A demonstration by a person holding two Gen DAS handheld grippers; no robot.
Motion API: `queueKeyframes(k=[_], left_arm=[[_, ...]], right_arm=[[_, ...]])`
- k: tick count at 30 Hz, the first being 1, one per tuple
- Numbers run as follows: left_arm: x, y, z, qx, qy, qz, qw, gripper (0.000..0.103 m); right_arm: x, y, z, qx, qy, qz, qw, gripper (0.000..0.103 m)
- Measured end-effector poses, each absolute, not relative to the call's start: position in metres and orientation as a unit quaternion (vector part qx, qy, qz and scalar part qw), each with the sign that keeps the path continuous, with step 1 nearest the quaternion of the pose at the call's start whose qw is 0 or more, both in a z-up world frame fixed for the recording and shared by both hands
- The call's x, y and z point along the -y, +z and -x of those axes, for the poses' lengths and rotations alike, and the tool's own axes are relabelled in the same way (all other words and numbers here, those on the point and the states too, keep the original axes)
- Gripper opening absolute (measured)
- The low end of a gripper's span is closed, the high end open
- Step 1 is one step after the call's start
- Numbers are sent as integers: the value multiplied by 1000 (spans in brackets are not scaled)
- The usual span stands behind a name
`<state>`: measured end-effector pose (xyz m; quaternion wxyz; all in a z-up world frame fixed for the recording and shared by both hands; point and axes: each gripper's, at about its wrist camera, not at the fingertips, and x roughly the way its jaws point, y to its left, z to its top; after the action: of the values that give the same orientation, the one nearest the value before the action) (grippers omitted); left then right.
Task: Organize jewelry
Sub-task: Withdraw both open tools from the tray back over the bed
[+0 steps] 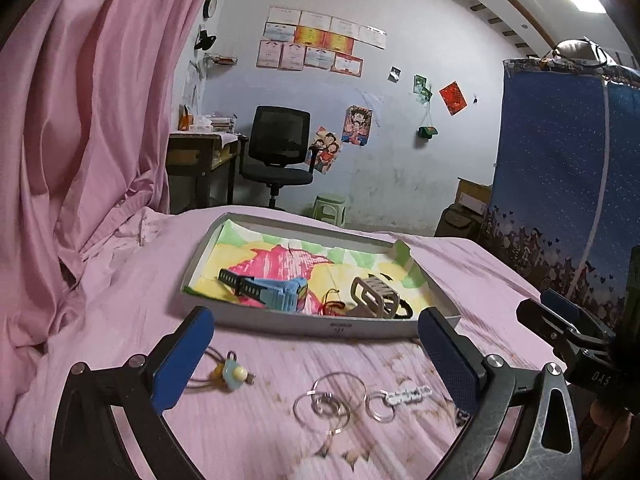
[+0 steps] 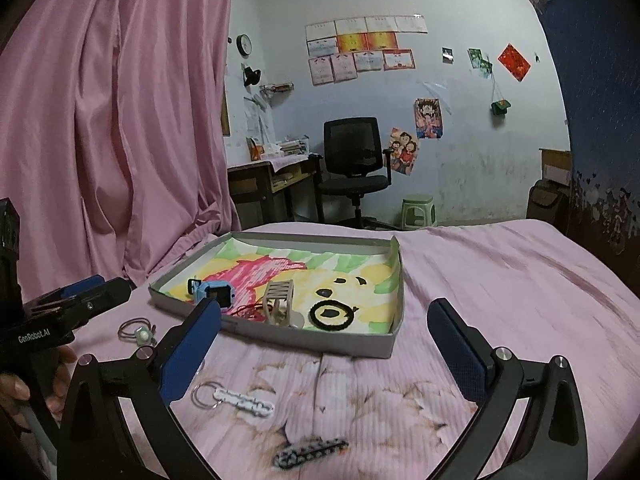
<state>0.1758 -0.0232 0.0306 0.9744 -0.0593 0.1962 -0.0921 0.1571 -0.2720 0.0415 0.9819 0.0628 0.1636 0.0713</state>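
A shallow grey tray (image 1: 280, 322) lined with a colourful drawing lies on the pink bed. It holds a blue watch (image 1: 280, 286), a beige hair claw (image 1: 374, 296), a red string (image 1: 332, 306) and a black ring-shaped piece (image 2: 332, 314). On the sheet in front of it lie a beaded hair tie (image 1: 232, 374), several linked metal rings (image 1: 328, 400), a white clip on a key ring (image 2: 240, 400) and a black-and-white clip (image 2: 308, 454). My left gripper (image 1: 316, 320) hangs open above the rings, holding nothing. My right gripper (image 2: 326, 310) stands open and empty before the tray's near wall.
A pink curtain (image 1: 80, 120) hangs along the left of the bed. Beyond the bed's far edge stand a black office chair (image 1: 280, 148), a desk (image 1: 200, 156) and a green stool (image 1: 330, 208). A blue fabric wardrobe (image 1: 560, 160) rises on the right. A hand (image 2: 16, 392) grips the left gripper's handle.
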Motion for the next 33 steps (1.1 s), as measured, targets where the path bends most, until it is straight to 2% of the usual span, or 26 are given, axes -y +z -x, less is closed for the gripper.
queueKeyframes(k=[13, 26, 33], left_arm=[[12, 17, -153, -209, -95, 58, 972, 103], [4, -8, -169, -302, -119, 74, 943, 102], [9, -18, -177, -331, -135, 68, 932, 93]], right_arm=[[264, 33, -130, -160, 79, -35, 983, 102], [258, 10, -133, -224, 87, -22, 970, 102], [254, -7, -140, -270, 96, -15, 958, 101]])
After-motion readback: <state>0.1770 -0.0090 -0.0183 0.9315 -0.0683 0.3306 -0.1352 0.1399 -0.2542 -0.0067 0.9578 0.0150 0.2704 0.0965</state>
